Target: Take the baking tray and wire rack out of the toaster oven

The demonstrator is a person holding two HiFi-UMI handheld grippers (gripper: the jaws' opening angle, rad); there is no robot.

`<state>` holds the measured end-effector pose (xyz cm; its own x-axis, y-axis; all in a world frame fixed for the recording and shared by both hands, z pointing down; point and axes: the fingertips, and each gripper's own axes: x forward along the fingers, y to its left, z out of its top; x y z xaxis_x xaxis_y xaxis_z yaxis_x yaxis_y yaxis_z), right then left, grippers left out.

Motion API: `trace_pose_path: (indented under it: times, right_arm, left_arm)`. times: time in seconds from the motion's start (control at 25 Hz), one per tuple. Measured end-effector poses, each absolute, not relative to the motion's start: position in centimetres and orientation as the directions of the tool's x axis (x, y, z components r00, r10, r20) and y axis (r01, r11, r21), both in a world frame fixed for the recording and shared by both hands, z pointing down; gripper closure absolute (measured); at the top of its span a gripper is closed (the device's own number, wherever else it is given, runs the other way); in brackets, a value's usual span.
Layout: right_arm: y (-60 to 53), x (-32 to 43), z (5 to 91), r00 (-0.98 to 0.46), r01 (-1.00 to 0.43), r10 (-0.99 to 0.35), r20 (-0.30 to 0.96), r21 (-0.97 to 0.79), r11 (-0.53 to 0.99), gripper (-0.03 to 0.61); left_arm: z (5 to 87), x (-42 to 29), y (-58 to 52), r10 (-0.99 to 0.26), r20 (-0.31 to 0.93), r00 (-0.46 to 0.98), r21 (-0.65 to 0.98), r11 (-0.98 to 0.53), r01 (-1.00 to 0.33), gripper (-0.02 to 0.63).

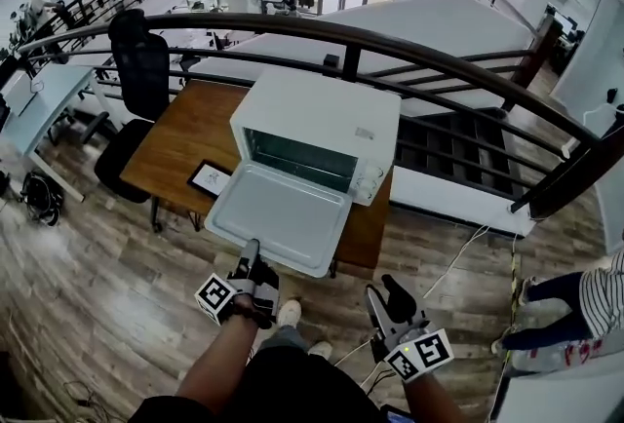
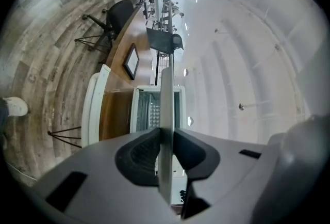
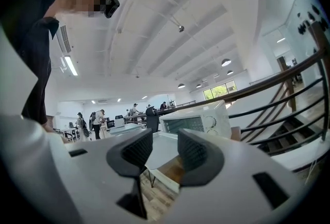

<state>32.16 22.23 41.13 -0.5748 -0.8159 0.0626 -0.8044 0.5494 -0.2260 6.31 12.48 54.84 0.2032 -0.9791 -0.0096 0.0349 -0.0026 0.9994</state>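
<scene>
At the left of the head view a black office chair (image 1: 136, 70) stands beside the wooden bench (image 1: 185, 134), with a small dark-framed tablet (image 1: 210, 178) lying flat near the bench's front edge. Just right of that, the left gripper (image 1: 253, 250) reaches in level. Its jaws pinch the near rim of the baking tray (image 1: 283, 216), which lies flat out in front of the mouth of the white toaster oven (image 1: 322, 109). I cannot tell whether the tray's far edge is clear of the cavity. Gripping the near rim looks meant to keep the thin sheet level while it slides, and the gripper is turned on its side so that one pad sits above the rim and one below.

The left gripper view confirms the grip, showing the tray edge-on as a thin pale strip clamped between the pads. It also shows something the head view leaves dark: bars inside the cavity that I take for the wire rack (image 2: 148, 114), not yet taken out.

Further right, the right gripper (image 1: 386, 294) is held back near the person's body with its jaws spread and nothing between them. It is probably being kept free to steady the tray or to take the rack. Its own view shows the tray from the side, above the folded-down oven door (image 3: 161, 178). The head view shows almost nothing of that door, because the tray covers it.
</scene>
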Motion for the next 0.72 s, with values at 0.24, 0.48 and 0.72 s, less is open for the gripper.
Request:
trace_pose_path:
  times: [0.24,0.48,0.72]
  right_arm:
    - [22.4,30.1,43.4,-0.587,-0.805,-0.798,0.135,-0.208,0.556,0.43]
    - [19.8,28.0,45.0,-0.519,-0.854,-0.828,0.211,-0.169,0.492,0.403]
    - [16.9,23.3,45.8,-0.458,-0.888,-0.85,0.26,-0.187,0.421,0.382]
  left_arm:
    - [53.7,6.0,14.6,-0.959,-0.032,0.281,0.999,-0.026,0.026,0.537]
    - [52.5,3.7,14.9,-0.893,-0.081,0.443,0.997,-0.068,0.044,0.537]
    - [51.8,-0.8,14.5,-0.777,-0.084,0.623,0.995,-0.101,0.008,0.537]
